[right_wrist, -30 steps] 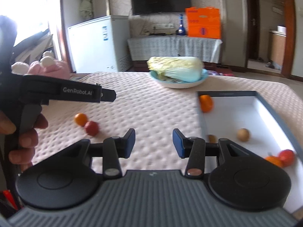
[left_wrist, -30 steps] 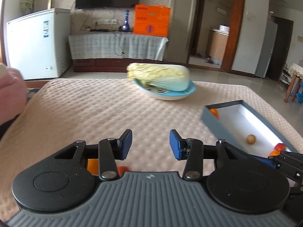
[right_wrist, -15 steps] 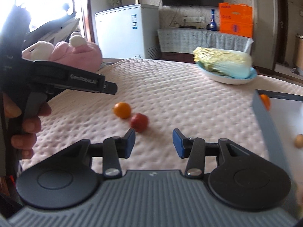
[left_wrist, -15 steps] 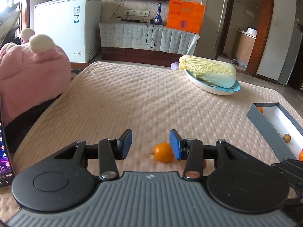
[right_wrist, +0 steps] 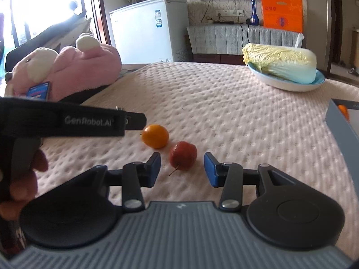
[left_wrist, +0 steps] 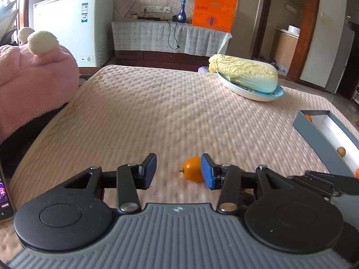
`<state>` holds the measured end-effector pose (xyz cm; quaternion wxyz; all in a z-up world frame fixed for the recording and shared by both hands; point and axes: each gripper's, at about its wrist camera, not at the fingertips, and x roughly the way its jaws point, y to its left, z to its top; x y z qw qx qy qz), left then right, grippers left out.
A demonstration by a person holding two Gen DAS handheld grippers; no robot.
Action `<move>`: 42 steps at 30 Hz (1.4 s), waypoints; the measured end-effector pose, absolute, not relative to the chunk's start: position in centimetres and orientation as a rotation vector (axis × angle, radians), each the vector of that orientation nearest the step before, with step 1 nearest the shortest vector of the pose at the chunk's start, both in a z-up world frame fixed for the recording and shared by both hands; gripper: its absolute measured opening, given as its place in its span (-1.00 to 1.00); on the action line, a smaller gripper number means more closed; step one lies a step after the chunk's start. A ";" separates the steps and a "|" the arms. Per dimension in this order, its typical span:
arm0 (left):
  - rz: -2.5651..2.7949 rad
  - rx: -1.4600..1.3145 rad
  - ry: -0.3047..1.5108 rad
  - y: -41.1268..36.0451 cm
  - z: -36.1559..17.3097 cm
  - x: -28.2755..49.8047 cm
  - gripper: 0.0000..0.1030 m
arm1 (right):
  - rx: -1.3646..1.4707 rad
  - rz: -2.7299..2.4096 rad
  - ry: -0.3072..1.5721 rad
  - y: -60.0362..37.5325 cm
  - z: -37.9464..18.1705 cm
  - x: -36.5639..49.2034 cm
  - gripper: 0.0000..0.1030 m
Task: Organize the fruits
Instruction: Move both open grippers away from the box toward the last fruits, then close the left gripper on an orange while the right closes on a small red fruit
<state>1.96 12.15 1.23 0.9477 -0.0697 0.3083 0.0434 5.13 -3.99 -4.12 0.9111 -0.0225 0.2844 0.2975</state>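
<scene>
A: Lining up two grabs at once, it looks like. The left gripper has its jaws apart, and the orange fruit lies on the quilted table just ahead, close against the right-hand pad rather than centred in the gap.

B: So it wants shifting sideways until the fruit sits mid-gap, then lowering and closing gently; a round thing like that may roll off an off-centre pinch.

A: The right gripper also has its jaws apart and empty. The red fruit lies just beyond the gap, its stem towards the camera, and the orange one is just beside it.

B: Better push forward to straddle it first, without nudging the neighbour. Then both should go to the grey box on the right, which already holds fruit.
</scene>
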 end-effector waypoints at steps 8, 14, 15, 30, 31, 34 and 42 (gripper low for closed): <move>0.044 -0.128 0.631 11.0 0.9 2.5 -0.03 | -0.040 0.601 0.614 -3.1 -4.6 6.1 -0.37; 0.038 -0.127 0.651 10.1 0.3 3.5 -0.03 | -0.070 0.600 0.627 -3.8 -4.0 5.5 -0.37; 0.041 -0.124 0.648 10.0 0.2 3.6 -0.03 | -0.074 0.603 0.626 -4.1 -3.8 5.3 -0.37; 0.094 -0.113 0.687 9.3 -2.0 5.7 -0.07 | -0.047 0.623 0.592 -7.9 -1.4 4.2 -0.38; 0.093 -0.116 0.687 9.3 -2.0 5.7 -0.14 | -0.047 0.621 0.590 -8.1 -1.3 4.2 -0.38; 0.085 -0.137 0.693 9.4 -1.8 5.4 -0.16 | -0.046 0.617 0.580 -8.7 -1.0 4.1 -0.38; 0.089 -0.133 0.683 8.6 -0.8 5.2 -0.17 | -0.036 0.610 0.557 -10.0 -0.2 3.6 -0.38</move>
